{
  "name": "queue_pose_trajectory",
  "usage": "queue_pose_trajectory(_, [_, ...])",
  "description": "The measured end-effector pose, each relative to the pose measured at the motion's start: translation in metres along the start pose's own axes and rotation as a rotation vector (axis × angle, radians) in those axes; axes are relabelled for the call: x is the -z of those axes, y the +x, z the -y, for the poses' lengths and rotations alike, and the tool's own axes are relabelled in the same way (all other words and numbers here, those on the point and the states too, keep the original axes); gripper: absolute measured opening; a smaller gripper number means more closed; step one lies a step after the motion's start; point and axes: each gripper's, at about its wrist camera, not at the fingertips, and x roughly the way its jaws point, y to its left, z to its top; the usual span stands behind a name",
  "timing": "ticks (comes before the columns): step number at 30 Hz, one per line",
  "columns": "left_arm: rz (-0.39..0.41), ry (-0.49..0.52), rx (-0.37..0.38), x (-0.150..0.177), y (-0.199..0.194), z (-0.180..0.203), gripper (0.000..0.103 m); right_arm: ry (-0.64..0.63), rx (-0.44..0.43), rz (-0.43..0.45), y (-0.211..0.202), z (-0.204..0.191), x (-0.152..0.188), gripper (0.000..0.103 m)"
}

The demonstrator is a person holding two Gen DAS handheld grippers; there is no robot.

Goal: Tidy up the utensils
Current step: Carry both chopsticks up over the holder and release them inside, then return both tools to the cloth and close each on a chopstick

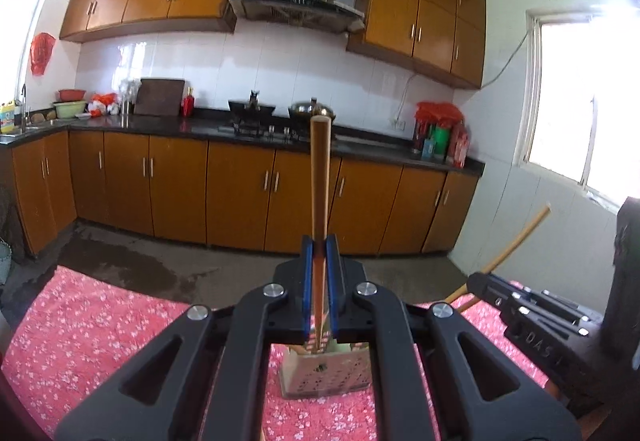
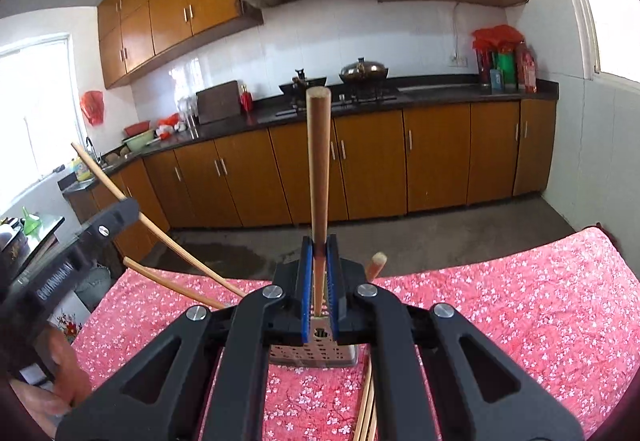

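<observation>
My left gripper (image 1: 319,241) is shut on a wooden chopstick (image 1: 320,177) that stands upright between the blue pads, its lower end above a perforated metal utensil holder (image 1: 326,375) on the pink floral tablecloth (image 1: 100,333). My right gripper (image 2: 319,241) is shut on another wooden chopstick (image 2: 319,165), also upright, its tip at the holder (image 2: 316,351). The right gripper shows in the left wrist view (image 1: 520,301) and the left gripper in the right wrist view (image 2: 80,241), each with its chopstick slanting out.
More chopsticks (image 2: 366,405) lie on the cloth near the holder, and one end (image 2: 376,265) sticks up behind the right gripper. Beyond the table is a bare floor (image 1: 200,265), orange cabinets and a dark counter (image 1: 180,127) with a stove and pots.
</observation>
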Motion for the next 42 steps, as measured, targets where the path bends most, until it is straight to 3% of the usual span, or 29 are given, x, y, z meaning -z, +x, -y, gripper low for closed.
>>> queue_pose_trajectory(4, [-0.021, -0.016, -0.007, 0.005, 0.007, -0.009, 0.012, -0.019, 0.007, 0.015, -0.004, -0.001, 0.0, 0.012])
queue_pose_trajectory(6, [-0.016, -0.027, -0.005, 0.004, 0.004, -0.013, 0.018, -0.026, 0.014, 0.04, -0.013, -0.001, -0.004, 0.024])
queue_pose_trajectory(11, [0.034, -0.052, -0.013, -0.001, -0.025, -0.028, 0.027, 0.002, 0.041, 0.126, -0.042, 0.015, -0.015, 0.025])
queue_pose_trajectory(14, [0.05, -0.063, -0.043, 0.001, -0.049, -0.041, 0.032, 0.047, 0.088, 0.123, -0.053, 0.039, -0.009, 0.025])
queue_pose_trajectory(17, [0.03, -0.055, -0.111, 0.017, -0.064, -0.062, 0.032, 0.094, 0.157, 0.033, -0.044, 0.07, 0.014, 0.025])
queue_pose_trajectory(20, [-0.045, -0.041, -0.18, 0.048, -0.063, -0.086, 0.032, 0.123, 0.176, -0.14, -0.016, 0.096, 0.056, 0.025])
queue_pose_trajectory(24, [-0.248, -0.039, -0.209, 0.105, -0.038, -0.11, 0.032, 0.161, 0.081, -0.368, 0.02, 0.103, 0.123, 0.015])
queue_pose_trajectory(27, [-0.363, -0.076, -0.179, 0.139, -0.024, -0.118, 0.032, 0.163, 0.019, -0.459, 0.034, 0.091, 0.157, 0.014])
queue_pose_trajectory(30, [-0.431, -0.091, -0.147, 0.165, -0.019, -0.116, 0.031, 0.137, -0.004, -0.501, 0.042, 0.074, 0.173, 0.014])
queue_pose_trajectory(36, [-0.489, -0.079, -0.094, 0.19, -0.014, -0.098, 0.031, 0.094, 0.013, -0.527, 0.048, 0.064, 0.187, 0.012])
queue_pose_trajectory(39, [-0.516, -0.069, -0.077, 0.197, -0.01, -0.089, 0.029, 0.058, 0.048, -0.521, 0.052, 0.059, 0.187, 0.009])
queue_pose_trajectory(42, [-0.548, -0.061, -0.062, 0.206, -0.006, -0.083, 0.024, 0.029, 0.137, -0.498, 0.058, 0.062, 0.187, 0.008])
